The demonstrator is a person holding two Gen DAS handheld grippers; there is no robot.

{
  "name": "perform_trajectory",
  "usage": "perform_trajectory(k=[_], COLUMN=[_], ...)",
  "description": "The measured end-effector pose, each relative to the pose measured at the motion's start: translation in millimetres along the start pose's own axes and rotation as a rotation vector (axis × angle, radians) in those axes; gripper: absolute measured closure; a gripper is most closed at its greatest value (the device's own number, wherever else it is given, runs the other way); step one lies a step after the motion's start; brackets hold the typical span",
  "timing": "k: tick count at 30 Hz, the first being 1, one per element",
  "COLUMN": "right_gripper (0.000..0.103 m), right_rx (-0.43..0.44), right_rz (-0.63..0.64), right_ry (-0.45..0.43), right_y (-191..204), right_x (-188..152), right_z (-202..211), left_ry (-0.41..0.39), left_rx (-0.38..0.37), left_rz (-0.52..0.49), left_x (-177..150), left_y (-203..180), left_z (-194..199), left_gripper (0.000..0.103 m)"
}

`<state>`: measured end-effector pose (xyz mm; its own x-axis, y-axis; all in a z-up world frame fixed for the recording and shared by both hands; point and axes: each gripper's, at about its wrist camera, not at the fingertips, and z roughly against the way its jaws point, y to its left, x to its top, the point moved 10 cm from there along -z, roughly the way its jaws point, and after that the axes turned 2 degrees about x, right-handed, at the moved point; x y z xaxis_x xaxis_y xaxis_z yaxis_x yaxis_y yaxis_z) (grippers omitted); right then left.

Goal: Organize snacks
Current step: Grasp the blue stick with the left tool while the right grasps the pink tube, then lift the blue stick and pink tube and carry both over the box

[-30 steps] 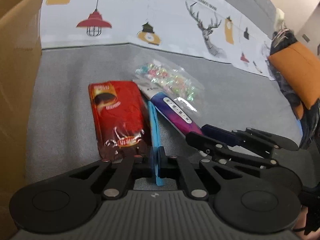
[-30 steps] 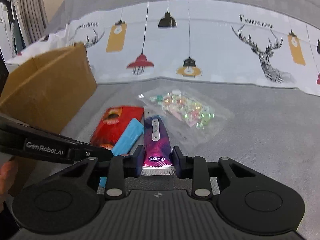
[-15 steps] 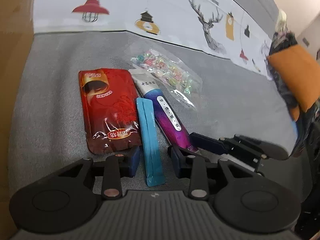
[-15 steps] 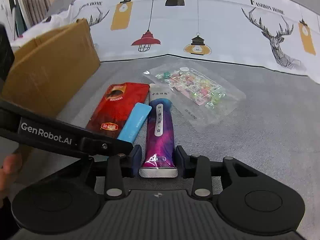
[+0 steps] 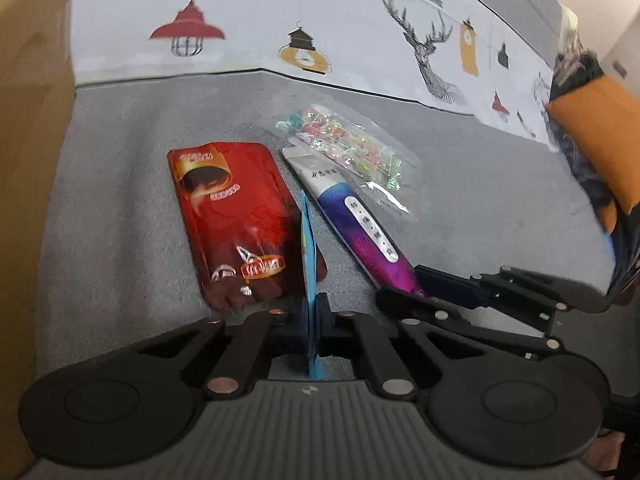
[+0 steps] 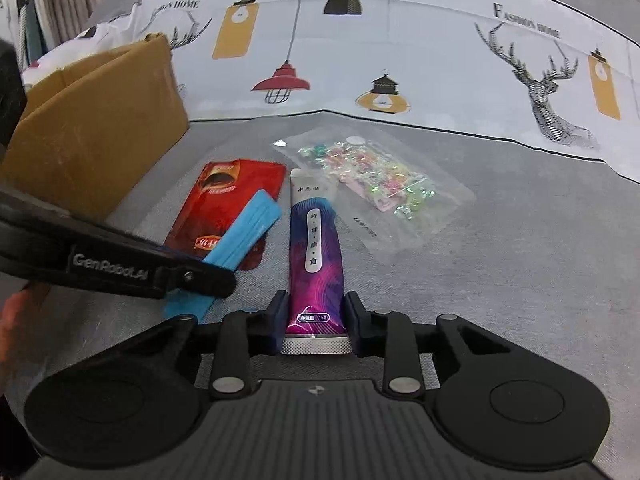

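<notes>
My left gripper [image 5: 314, 316] is shut on a thin blue snack packet [image 5: 310, 256], held on edge; it also shows in the right wrist view [image 6: 244, 240]. My right gripper [image 6: 314, 320] stands around the near end of a purple snack stick [image 6: 318, 248], fingers touching its sides; the stick also shows in the left wrist view [image 5: 360, 224]. A red pouch [image 5: 236, 220] lies flat to the left, and a clear bag of colourful candies [image 6: 376, 184] lies behind the stick. All rest on grey fabric [image 6: 520, 240].
An open cardboard box [image 6: 92, 136] stands at the left. A white printed cloth [image 6: 400, 48] covers the backrest behind. An orange and dark cushion [image 5: 600, 140] lies at the far right.
My left gripper has shut on the blue packet, turning it on edge and lifting it. My right gripper's fingers have drawn in against the purple stick.
</notes>
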<state>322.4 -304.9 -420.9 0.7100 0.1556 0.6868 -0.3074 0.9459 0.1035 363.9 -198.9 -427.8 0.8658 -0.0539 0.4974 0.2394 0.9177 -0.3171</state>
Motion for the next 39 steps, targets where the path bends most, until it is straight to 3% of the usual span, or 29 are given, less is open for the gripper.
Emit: perform_trajectory(k=[2,5,10,14,19,20,24,29,31,32,33,39], right_gripper=[0.072,0.073,0.076,0.086,0.088,0.086,0.044,0.041,0.053,0.079,0.087,0.090], right_rx=[0.023,0.045,0.038,0.016,-0.041,-0.030,-0.018,-0.028,-0.061,-0.060,-0.068,-0.065], right_rz=[-0.043,-0.088,-0.100,-0.064,-0.010,-0.018,-0.048,0.038,0.125,0.115,0.099,0.049], right_ry=[-0.029,-0.071,-0.124,-0.154,-0.005,0.000,-0.027,0.005,0.004,0.001,0.005,-0.013], right_y=[-3.5,-9.3,-12.0,-1.9,8.3,10.2,11.1,20.1,26.6,26.5,24.5,13.3], right_x=[4.4,13.8,23.3,23.2,-18.0,-21.0,-19.3,-18.5,-15.4,-12.9,-10.3,-0.7], right_z=[6.6,18.9,42.9,62.2,31.5,29.3,25.2,-5.1,-12.1,-11.9,-12.1,3.6], left_ry=[0.003,-0.037,-0.062,-0.071,-0.043,-0.033,-0.028,-0.039,-0.045,-0.046,-0.047,-0.047], left_rx=[-0.022,0.017,0.017,0.010,0.042,0.044,0.080,0.135,0.166,0.169,0.168,0.105], left_rz=[0.008,-0.044,-0.031,-0.035,-0.041,-0.036,-0.061,-0.081,-0.096,-0.100,-0.099,-0.073], left_x=[-0.9,2.1,5.2,2.1,-12.4,-15.1,-17.9,-14.4,-12.5,-11.5,-10.2,-6.6], left_y=[-1.6,-5.3,-6.5,-8.7,-1.2,2.4,11.2,18.0,21.4,21.9,22.2,11.8], left_z=[6.8,21.1,38.0,50.9,46.4,44.5,40.9,35.7,33.3,32.4,32.1,36.3], left_gripper=[0.101,0.101,0.101,0.100,0.100,0.100,0.100,0.100,0.100,0.100,0.100,0.100])
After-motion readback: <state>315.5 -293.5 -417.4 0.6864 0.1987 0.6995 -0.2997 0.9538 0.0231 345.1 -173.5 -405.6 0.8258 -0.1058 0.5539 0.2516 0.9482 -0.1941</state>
